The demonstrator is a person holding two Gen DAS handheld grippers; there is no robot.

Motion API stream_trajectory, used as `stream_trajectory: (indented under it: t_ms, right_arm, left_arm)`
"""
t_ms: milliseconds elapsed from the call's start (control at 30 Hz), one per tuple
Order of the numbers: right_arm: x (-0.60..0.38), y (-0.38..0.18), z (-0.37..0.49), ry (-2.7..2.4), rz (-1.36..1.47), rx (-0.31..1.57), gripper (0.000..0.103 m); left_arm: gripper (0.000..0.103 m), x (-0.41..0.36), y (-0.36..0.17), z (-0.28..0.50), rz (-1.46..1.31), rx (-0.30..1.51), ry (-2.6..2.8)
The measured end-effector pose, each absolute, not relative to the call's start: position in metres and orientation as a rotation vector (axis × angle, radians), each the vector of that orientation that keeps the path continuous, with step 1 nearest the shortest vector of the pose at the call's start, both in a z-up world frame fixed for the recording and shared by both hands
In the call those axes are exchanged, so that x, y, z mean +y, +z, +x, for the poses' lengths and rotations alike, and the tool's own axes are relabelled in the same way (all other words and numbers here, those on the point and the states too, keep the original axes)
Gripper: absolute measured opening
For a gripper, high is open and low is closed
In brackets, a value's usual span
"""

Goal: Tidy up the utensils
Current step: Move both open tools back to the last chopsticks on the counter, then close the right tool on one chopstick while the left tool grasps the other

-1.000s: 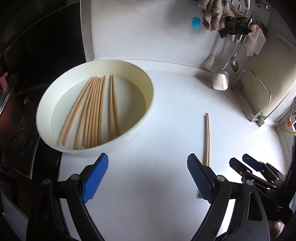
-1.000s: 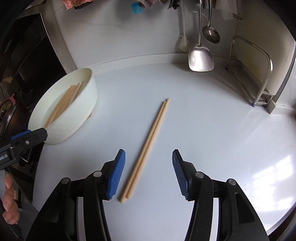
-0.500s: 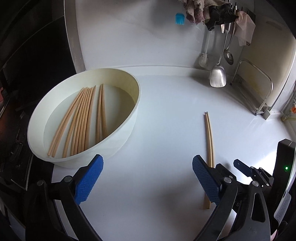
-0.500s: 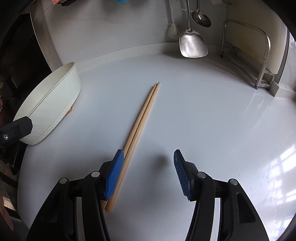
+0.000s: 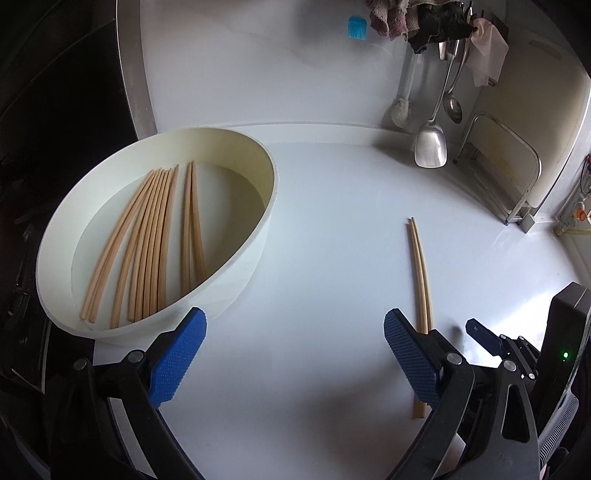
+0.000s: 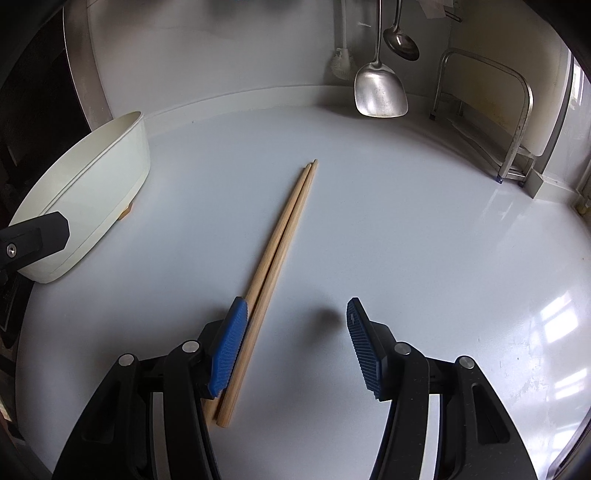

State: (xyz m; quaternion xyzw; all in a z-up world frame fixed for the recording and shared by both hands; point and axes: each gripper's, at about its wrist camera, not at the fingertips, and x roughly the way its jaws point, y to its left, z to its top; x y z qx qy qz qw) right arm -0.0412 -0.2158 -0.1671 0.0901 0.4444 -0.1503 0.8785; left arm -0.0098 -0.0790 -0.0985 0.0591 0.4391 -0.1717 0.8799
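A pair of wooden chopsticks (image 6: 284,236) lies side by side on the white counter; in the left wrist view the same pair (image 5: 421,269) is at the right. My right gripper (image 6: 297,304) hangs low over the pair's thick end, open. The sticks run just inside its left pad (image 6: 229,347), and neither pad presses them. A white round basin (image 5: 273,177) at the left holds several more chopsticks (image 5: 155,236). My left gripper (image 5: 294,316) stands wide open over bare counter between basin and pair, holding nothing.
A metal spatula (image 5: 430,147), a ladle (image 5: 453,107) and cloths (image 5: 436,18) hang on the back wall. A wire dish rack (image 5: 517,177) stands at the back right. The counter's left edge borders a dark stove area (image 5: 44,110).
Both grippers have sunk closer to the counter. The right one now has its left pad beside the pair's thick end. The left jaws stand slightly wider.
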Motion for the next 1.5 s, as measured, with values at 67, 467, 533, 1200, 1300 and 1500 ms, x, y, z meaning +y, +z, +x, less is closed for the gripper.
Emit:
stream_trajectory:
  t_ms: [67,467,533,1200,1300,1500]
  right_arm:
    - [-0.213,-0.166,-0.040,-0.323,0.165,0.926,0.054]
    - [-0.211,-0.164,-0.039,-0.345,0.132,0.936,0.054]
    - [-0.210,-0.164,-0.038,-0.346,0.118,0.934,0.054]
    - [-0.229,-0.171,-0.049,-0.295,0.132,0.942,0.007]
    - [-0.240,-0.171,-0.057,-0.299,0.136,0.939,0.007]
    - [-0.265,-0.172,-0.075,-0.318,0.162,0.935,0.007]
  left_arm:
    - [0.095,-0.079,-0.100,-0.009,0.121,0.921,-0.363]
    - [0.095,-0.086,-0.103,-0.008,0.125,0.930,-0.379]
    - [0.095,-0.089,-0.104,-0.008,0.131,0.931,-0.380]
    - [0.095,-0.123,-0.124,-0.017,0.165,0.976,-0.409]
    - [0.095,-0.136,-0.132,-0.019,0.161,0.989,-0.421]
    - [0.095,-0.162,-0.152,-0.019,0.155,1.032,-0.432]
